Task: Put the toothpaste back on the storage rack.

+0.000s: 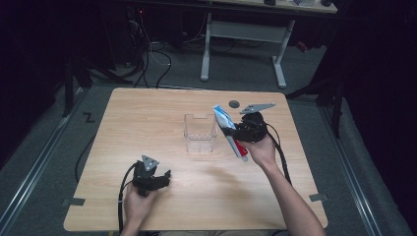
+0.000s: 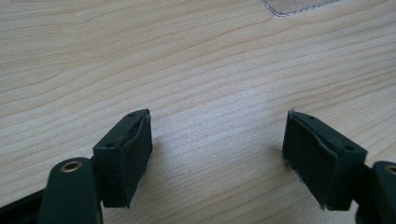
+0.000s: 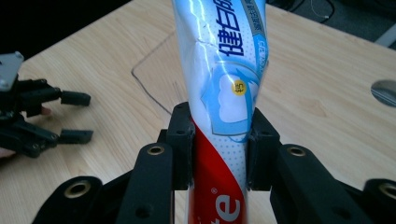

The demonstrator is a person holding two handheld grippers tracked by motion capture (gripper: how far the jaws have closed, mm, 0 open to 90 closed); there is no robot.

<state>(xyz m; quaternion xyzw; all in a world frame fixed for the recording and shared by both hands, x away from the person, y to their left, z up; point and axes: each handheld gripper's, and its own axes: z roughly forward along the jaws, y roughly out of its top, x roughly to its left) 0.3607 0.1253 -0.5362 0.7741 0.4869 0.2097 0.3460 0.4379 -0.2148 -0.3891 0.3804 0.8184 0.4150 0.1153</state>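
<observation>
- Your right gripper point(image 1: 235, 132) has its jaws clamped on the toothpaste tube point(image 1: 227, 124), held above the tabletop point(image 1: 147, 113) just right of the clear container point(image 1: 200, 132).
- Your left gripper point(image 1: 164, 176) rests near-left, jaws apart with nothing between them.

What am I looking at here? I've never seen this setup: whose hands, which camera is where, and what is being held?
A person sits at a wooden table with a hand-held gripping tool in each hand. One picture is taken from above; the other two come from cameras riding on each tool. The right tool is shut on a toothpaste tube, lifted beside a clear plastic box. The left tool rests low over bare wood, jaws apart, holding nothing. A small dark disc lies near the far edge.
</observation>
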